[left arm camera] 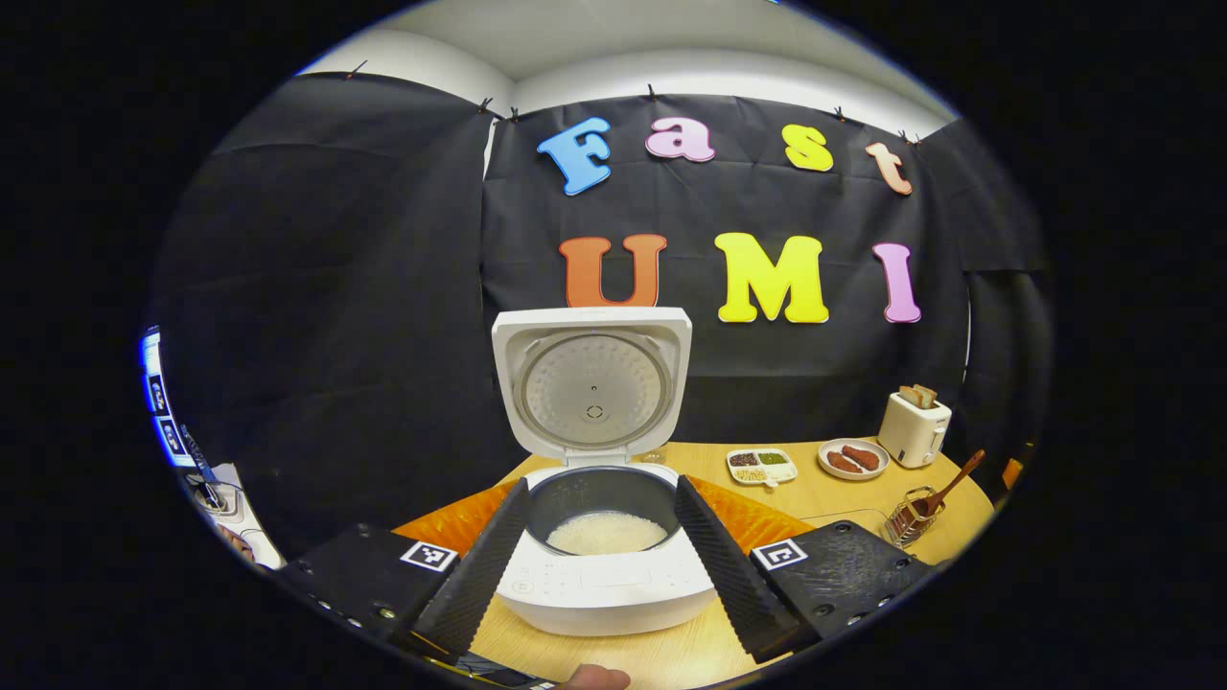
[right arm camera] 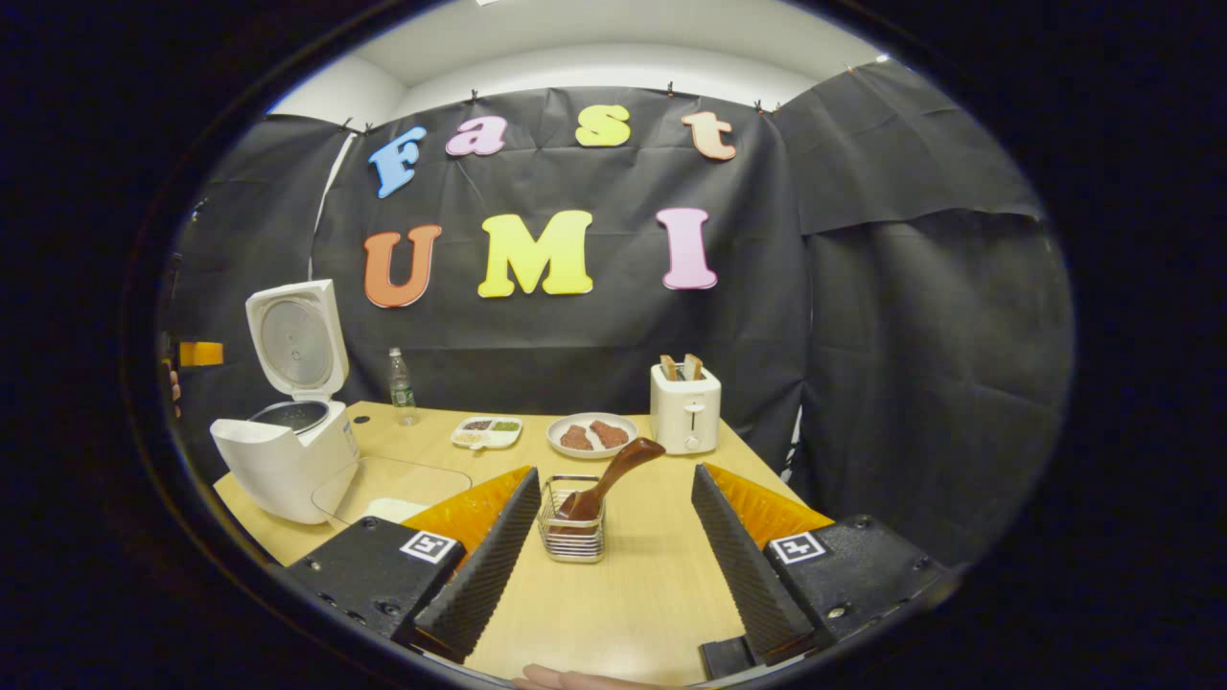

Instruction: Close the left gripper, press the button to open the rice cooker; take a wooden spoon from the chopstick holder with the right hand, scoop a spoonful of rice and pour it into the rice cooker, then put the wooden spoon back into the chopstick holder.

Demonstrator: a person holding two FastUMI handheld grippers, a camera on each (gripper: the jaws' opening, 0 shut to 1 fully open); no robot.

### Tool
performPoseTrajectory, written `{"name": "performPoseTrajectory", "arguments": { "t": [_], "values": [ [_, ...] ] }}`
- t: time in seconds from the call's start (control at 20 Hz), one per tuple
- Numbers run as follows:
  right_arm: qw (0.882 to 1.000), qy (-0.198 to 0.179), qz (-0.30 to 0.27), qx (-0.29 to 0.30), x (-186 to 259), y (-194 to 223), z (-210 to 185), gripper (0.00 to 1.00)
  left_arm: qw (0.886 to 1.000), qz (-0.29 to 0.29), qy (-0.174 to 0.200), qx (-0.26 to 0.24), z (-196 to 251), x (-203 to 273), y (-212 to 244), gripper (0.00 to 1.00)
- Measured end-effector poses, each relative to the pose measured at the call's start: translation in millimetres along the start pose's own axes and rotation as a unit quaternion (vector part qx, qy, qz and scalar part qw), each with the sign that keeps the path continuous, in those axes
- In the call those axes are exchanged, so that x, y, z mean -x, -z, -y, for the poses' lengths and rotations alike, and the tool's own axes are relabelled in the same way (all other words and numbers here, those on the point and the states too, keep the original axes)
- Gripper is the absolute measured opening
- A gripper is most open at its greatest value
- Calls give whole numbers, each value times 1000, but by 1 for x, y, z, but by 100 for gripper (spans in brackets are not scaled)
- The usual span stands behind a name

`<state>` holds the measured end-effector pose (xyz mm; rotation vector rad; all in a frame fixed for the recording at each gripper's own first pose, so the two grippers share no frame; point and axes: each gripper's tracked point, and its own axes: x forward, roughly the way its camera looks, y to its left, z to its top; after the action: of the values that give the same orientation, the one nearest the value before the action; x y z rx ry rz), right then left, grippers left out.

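Observation:
The white rice cooker (left arm camera: 604, 585) stands with its lid (left arm camera: 591, 380) swung up, and white rice (left arm camera: 606, 533) lies in its dark inner pot. My left gripper (left arm camera: 601, 551) is open, its fingers flanking the cooker's body. In the right gripper view the cooker (right arm camera: 286, 458) sits at the left with the lid raised. The wooden spoon (right arm camera: 606, 484) leans in the wire chopstick holder (right arm camera: 571, 532), handle slanting up to the right. My right gripper (right arm camera: 613, 546) is open just short of the holder, holding nothing. The holder and spoon (left arm camera: 935, 503) also appear far right in the left gripper view.
On the wooden table (right arm camera: 633, 594) stand a white toaster (right arm camera: 684, 407) with bread, a plate of reddish food (right arm camera: 591, 434), a divided dish of grains (right arm camera: 487, 431), a water bottle (right arm camera: 403, 387) and a clear container with rice (right arm camera: 388, 496) beside the cooker.

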<state>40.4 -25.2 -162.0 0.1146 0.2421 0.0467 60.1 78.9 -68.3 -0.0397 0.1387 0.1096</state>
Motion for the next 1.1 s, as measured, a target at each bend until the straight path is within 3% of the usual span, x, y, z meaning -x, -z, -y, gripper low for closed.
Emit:
{"name": "performPoseTrajectory", "arguments": {
  "t": [0.3,0.45,0.85,1.0,1.1],
  "values": [
    [1000,-2,-16,-1,-35,24,-9,100,999,36,14,3,4,53,-10,96],
    [1000,-3,-23,-7,-54,34,-18,100,998,56,-1,0,2,78,-10,96],
    [996,71,-34,-33,-132,60,9,100,996,88,23,-7,18,137,-9,96],
    [995,62,-46,-65,-149,74,3,100,995,95,35,-10,17,145,-12,96],
    [996,49,-18,-69,-156,63,-3,87,994,99,35,-9,12,142,-11,96]
  ]
}}
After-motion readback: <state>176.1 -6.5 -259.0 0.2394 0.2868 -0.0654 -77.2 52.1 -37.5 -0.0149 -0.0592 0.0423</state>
